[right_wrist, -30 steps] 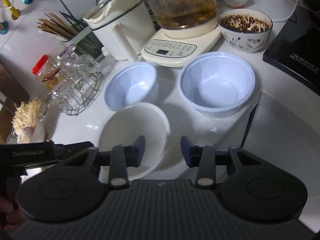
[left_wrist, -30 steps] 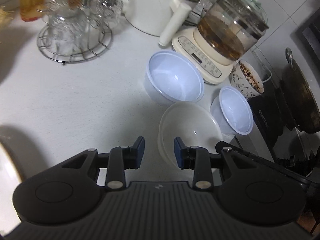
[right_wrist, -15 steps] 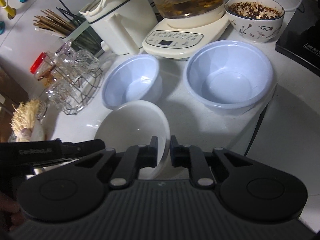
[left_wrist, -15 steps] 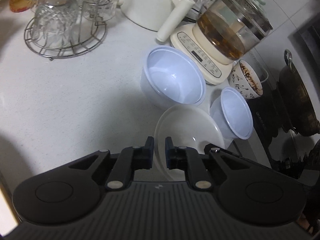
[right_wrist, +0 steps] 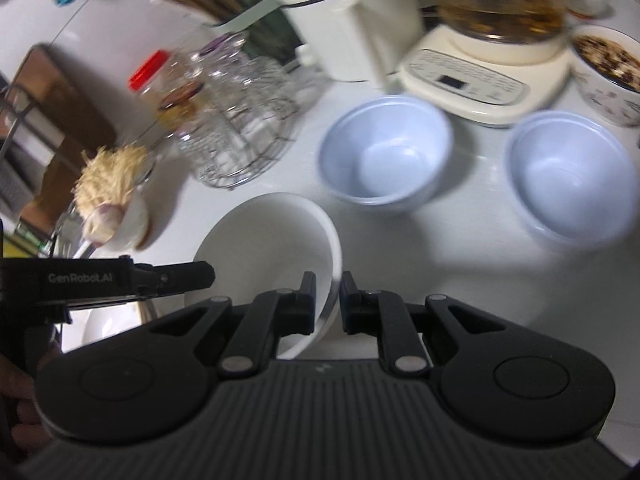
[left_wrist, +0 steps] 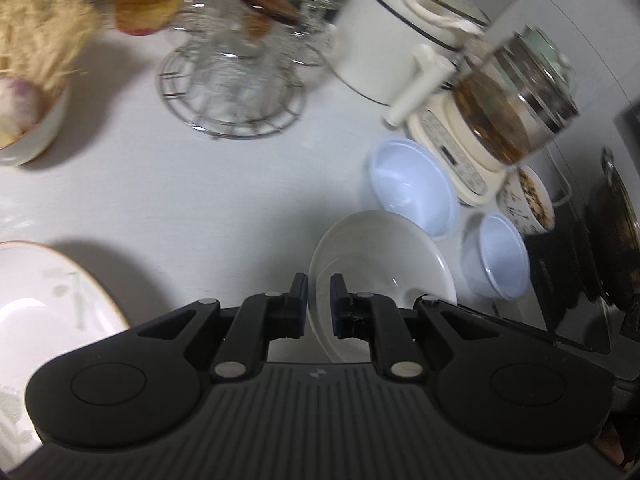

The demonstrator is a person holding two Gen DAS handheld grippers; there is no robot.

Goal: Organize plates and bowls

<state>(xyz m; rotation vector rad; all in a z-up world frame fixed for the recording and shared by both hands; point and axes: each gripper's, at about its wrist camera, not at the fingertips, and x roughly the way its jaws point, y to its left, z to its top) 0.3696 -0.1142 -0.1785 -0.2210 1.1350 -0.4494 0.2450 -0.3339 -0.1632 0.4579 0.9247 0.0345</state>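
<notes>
A white bowl (left_wrist: 384, 264) is held off the white counter by both grippers. My left gripper (left_wrist: 319, 300) is shut on its near left rim. My right gripper (right_wrist: 327, 300) is shut on its right rim; the bowl also shows in the right wrist view (right_wrist: 264, 248). Two pale blue bowls (left_wrist: 412, 184) (left_wrist: 500, 260) stand on the counter beyond it, also seen in the right wrist view (right_wrist: 384, 152) (right_wrist: 572, 176). A white plate with a gold rim (left_wrist: 52, 304) lies at the lower left of the left wrist view.
A wire rack of glass cups (left_wrist: 232, 80), a white electric pot (left_wrist: 392, 40), a glass kettle on its base (left_wrist: 500, 120), a patterned bowl of food (left_wrist: 528, 200) and a bowl of mushrooms and garlic (left_wrist: 32, 80) stand around. A dark stove with a wok (left_wrist: 616, 232) is right.
Both grippers closed on the white bowl's rim and lifted it, moving it left and away from the blue bowls. The plate and mushroom bowl came into view.
</notes>
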